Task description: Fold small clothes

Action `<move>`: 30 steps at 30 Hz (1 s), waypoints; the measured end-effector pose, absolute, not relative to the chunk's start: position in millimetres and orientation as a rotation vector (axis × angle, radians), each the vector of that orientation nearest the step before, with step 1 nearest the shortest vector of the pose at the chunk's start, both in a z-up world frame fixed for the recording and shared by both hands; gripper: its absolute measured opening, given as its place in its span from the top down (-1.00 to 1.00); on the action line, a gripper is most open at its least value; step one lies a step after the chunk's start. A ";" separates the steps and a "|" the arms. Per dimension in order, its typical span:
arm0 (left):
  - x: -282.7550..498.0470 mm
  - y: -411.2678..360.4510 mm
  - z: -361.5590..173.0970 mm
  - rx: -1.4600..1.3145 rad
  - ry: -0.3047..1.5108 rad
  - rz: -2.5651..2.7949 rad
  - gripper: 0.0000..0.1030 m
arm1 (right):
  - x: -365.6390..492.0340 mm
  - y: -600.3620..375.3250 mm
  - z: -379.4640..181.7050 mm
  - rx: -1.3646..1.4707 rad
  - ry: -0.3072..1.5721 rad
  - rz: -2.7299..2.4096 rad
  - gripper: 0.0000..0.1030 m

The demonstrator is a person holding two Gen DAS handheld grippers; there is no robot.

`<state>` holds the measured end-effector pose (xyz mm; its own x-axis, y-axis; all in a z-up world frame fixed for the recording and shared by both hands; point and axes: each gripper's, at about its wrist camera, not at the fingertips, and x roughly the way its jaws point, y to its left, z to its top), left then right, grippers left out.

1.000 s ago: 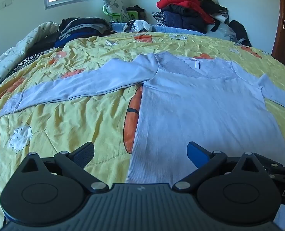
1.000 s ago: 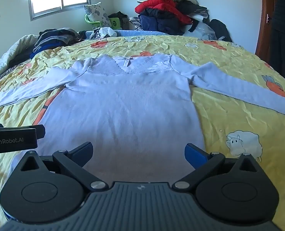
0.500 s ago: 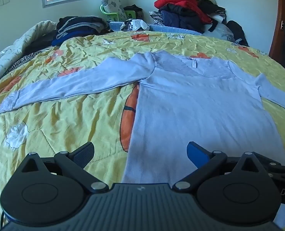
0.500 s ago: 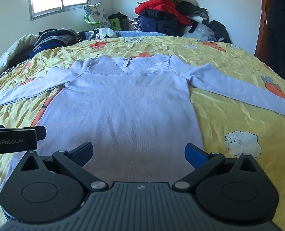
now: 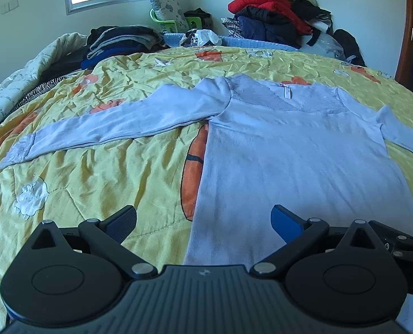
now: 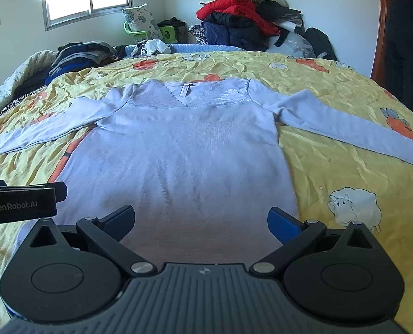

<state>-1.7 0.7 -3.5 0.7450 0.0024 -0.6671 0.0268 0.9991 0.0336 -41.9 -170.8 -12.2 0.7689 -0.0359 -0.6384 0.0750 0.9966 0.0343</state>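
Pale lilac-blue knit, a long-sleeved V-neck top [image 6: 184, 161], lies flat and face up on the bed's yellow quilt printed with sheep and carrots [image 6: 340, 167], both sleeves spread wide, hem nearest us. We hold both grippers above that hem: our left gripper [image 5: 203, 220] over the top's left edge, our right gripper [image 6: 200, 220] over its lower middle, each with fingers spread apart and grasping nothing.

No fold looks made yet, so we judge the first step is bringing a sleeve in. To do it well, we would pinch each sleeve near its cuff, lay it straight across the body, and keep the knit from bunching on the crumpled quilt.

Beyond the top's collar, a green plastic basket [image 6: 139, 32] holds a patterned cushion [image 6: 141, 18].
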 end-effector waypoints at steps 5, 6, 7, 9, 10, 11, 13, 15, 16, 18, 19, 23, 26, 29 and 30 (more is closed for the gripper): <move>-1.5 0.1 -3.6 0.044 0.731 -0.013 -1.00 | -42.1 -170.5 -12.1 0.059 0.691 -0.059 -0.99; -1.2 0.1 -3.7 0.044 0.733 -0.011 -1.00 | -41.9 -170.8 -12.2 0.058 0.691 -0.061 -0.99; -1.4 -0.1 -3.6 0.044 0.734 -0.009 -1.00 | -41.8 -170.8 -11.8 0.059 0.690 -0.063 -0.99; -2.1 -0.4 -3.3 0.045 0.731 -0.006 -1.00 | -41.4 -170.8 -11.4 0.064 0.691 -0.063 -0.99; -2.5 -0.5 -3.3 0.044 0.730 -0.005 -1.00 | -41.4 -170.4 -11.2 0.065 0.689 -0.062 -0.99; -2.2 -0.7 -3.4 0.042 0.731 -0.006 -1.00 | -41.6 -169.6 -11.1 0.064 0.687 -0.061 -0.99; -2.5 -1.1 -3.8 0.043 0.732 -0.008 -1.00 | -43.1 -169.4 -12.1 0.061 0.682 -0.060 -0.99; -2.4 -1.9 -3.9 0.049 0.734 -0.003 -1.00 | -43.0 -169.1 -12.7 0.060 0.680 -0.057 -0.99; -2.5 -0.6 -4.3 0.048 0.735 -0.004 -1.00 | -43.1 -169.0 -12.8 0.061 0.678 -0.056 -0.99; -2.5 0.1 -5.3 0.047 0.737 -0.001 -1.00 | -44.5 -169.5 -13.3 0.064 0.677 -0.054 -0.99; -2.6 0.5 -5.4 0.046 0.738 -0.001 -1.00 | -44.6 -168.9 -13.3 0.064 0.677 -0.052 -0.99; -2.8 1.3 -5.5 0.041 0.732 0.000 -1.00 | -45.3 -169.4 -12.6 0.065 0.674 -0.047 -0.99; -1.4 1.9 -6.5 0.041 0.743 0.004 -1.00 | -43.8 -168.9 -13.0 0.068 0.677 -0.050 -0.99; -1.7 2.8 -6.7 0.034 0.741 0.007 -1.00 | -44.4 -170.5 -13.5 0.082 0.678 -0.043 -0.99; -2.1 2.8 -7.0 0.035 0.742 0.006 -1.00 | -44.2 -170.6 -13.7 0.084 0.679 -0.042 -0.99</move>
<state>-2.1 2.8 -7.0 0.7369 0.0178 -0.6758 0.0071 0.9994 0.0341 -44.2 -170.6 -13.7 0.7774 -0.0114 -0.6290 0.0661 0.9958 0.0636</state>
